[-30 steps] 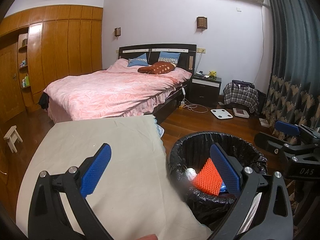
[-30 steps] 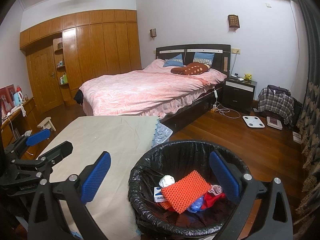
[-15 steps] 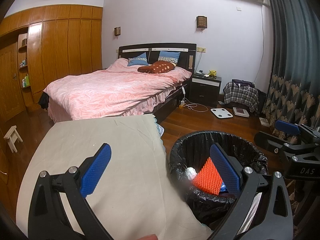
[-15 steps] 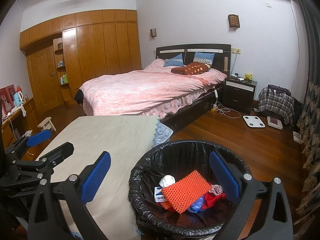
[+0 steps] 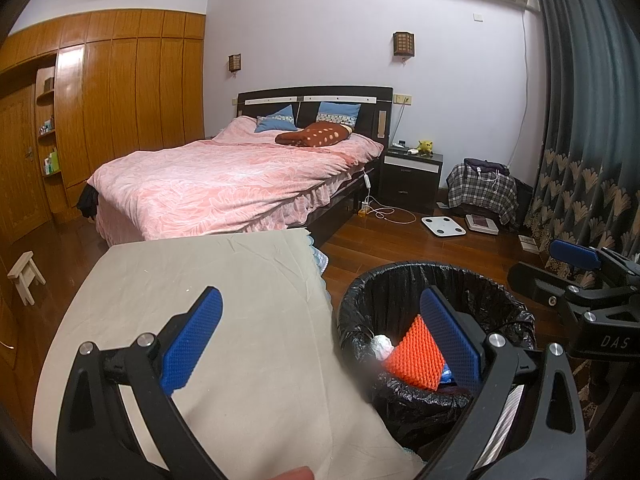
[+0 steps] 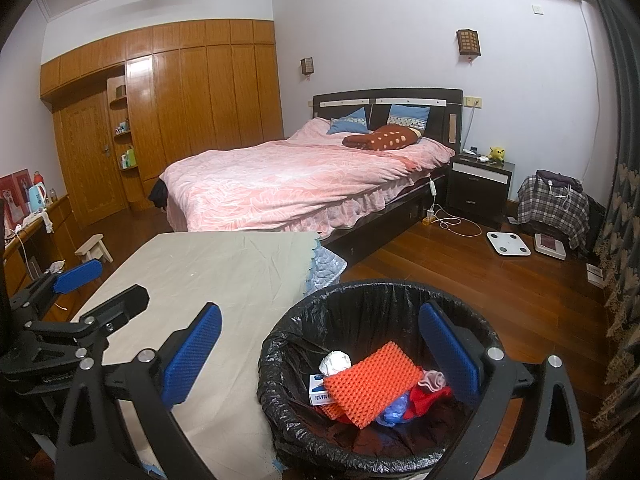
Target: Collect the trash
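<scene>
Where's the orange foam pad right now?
The orange foam pad lies in the black-lined trash bin, low in the right wrist view, on top of other trash beside a crumpled white wad.

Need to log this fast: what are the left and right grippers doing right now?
Left gripper: open, holding nothing.
Right gripper: open, holding nothing, over the trash bin.

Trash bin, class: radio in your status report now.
Left gripper open, empty. Right gripper open, empty. Trash bin holds orange pad, crumpled paper. Table cloth shows no trash.
</scene>
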`<action>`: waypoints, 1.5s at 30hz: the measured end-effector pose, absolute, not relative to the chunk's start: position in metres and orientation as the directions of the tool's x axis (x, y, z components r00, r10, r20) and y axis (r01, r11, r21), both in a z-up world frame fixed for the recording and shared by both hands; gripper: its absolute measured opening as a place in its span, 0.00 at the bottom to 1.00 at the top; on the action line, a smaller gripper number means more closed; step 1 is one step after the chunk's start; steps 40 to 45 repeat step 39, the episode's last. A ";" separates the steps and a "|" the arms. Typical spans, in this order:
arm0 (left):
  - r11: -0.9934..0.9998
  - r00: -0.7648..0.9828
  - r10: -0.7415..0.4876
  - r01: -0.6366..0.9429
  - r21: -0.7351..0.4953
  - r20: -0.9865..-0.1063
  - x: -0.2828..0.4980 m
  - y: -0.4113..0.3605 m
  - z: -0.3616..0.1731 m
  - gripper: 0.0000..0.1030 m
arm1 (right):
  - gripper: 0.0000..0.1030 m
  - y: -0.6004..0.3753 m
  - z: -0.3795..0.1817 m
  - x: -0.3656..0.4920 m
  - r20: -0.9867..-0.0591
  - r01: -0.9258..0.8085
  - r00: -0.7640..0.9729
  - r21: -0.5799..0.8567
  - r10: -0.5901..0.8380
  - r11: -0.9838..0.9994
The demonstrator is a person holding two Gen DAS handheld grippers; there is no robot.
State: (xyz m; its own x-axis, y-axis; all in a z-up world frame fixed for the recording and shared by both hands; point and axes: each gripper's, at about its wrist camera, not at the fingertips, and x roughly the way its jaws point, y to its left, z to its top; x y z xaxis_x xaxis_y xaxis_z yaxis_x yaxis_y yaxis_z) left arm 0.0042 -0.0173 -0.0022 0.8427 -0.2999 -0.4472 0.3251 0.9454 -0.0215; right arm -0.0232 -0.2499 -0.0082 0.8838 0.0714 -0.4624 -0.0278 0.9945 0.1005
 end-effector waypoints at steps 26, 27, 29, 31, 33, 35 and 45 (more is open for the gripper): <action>0.946 0.843 -0.300 0.325 -0.022 -0.447 0.005 -0.018 -0.001 0.94 | 0.94 -0.247 -0.008 -0.020 -0.467 -0.029 0.881 0.103 0.074 0.994; 0.946 0.843 -0.299 0.324 -0.022 -0.448 0.005 -0.018 -0.001 0.94 | 0.94 -0.246 -0.008 -0.020 -0.468 -0.029 0.881 0.102 0.074 0.994; 0.946 0.842 -0.299 0.325 -0.021 -0.449 0.005 -0.018 0.000 0.94 | 0.94 -0.245 -0.009 -0.018 -0.470 -0.029 0.880 0.104 0.075 0.994; 0.945 0.842 -0.300 0.326 -0.020 -0.448 0.005 -0.019 0.000 0.94 | 0.94 -0.244 -0.010 -0.019 -0.469 -0.029 0.880 0.103 0.074 0.994; 0.945 0.841 -0.300 0.326 -0.021 -0.450 0.004 -0.018 -0.002 0.94 | 0.94 -0.244 -0.010 -0.018 -0.469 -0.029 0.880 0.103 0.074 0.994; 0.946 0.841 -0.299 0.325 -0.021 -0.450 0.005 -0.019 -0.004 0.94 | 0.94 -0.245 -0.010 -0.019 -0.470 -0.029 0.880 0.103 0.075 0.994; 0.945 0.841 -0.299 0.325 -0.020 -0.451 0.004 -0.019 -0.003 0.94 | 0.94 -0.244 -0.010 -0.018 -0.471 -0.029 0.879 0.104 0.075 0.994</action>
